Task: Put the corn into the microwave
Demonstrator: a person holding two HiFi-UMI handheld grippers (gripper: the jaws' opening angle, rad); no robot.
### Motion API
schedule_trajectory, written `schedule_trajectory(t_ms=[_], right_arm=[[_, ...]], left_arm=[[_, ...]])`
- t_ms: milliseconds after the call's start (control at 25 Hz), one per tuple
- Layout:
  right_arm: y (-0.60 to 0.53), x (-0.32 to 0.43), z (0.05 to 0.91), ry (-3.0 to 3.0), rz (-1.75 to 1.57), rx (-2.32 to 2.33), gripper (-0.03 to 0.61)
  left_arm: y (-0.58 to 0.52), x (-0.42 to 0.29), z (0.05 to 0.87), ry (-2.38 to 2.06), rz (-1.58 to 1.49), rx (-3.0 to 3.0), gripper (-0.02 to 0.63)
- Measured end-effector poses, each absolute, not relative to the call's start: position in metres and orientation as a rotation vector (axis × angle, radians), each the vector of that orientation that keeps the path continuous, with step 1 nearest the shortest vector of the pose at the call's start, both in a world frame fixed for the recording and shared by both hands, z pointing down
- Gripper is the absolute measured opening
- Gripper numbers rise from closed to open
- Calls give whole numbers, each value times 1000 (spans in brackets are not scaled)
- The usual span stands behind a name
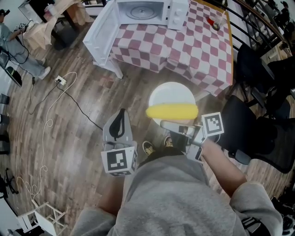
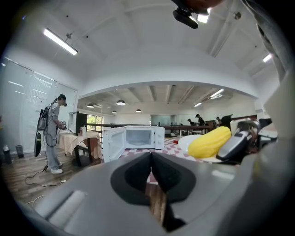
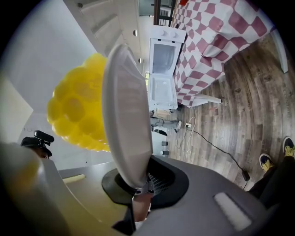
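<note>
Yellow corn (image 1: pixel 172 111): lies on the white plate (image 1: pixel 169 92), just beyond the right jaws, carried in the air above the wooden floor (image 1: pixel 83 83).
Right gripper (image 3: pixel 138 191): jaws pinching the near rim of the plate. The plate shows edge-on between them, with the corn on its upper face.
Left gripper (image 2: pixel 150 159): jaws pressed together, nothing between them. The corn and plate are off to their right.
Microwave (image 1: pixel 147 11): ahead of both jaws and well apart from them, standing on the checked desk (image 1: pixel 193 50). Its door (image 1: pixel 99 34) is swung open.
</note>
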State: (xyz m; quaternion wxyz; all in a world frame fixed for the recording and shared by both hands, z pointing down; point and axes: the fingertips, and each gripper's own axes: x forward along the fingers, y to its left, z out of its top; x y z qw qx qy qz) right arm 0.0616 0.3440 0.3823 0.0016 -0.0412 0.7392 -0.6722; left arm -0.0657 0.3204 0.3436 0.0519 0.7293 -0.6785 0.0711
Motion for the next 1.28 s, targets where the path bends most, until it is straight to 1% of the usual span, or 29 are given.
schedule_trajectory(t_ms=[280,760,1280], right_arm=[[346,50,380,2332,-2097,-139,15],[333,42,380,2326,-2081,-127,15],[289,35,383,2332,-2065,-140,15]], left_arm=[[321,-79,347,-2073,221,2181,8],[310,-74,345,-2066,228,2220,8],[266,-74,346,-2055,238,2238,8]])
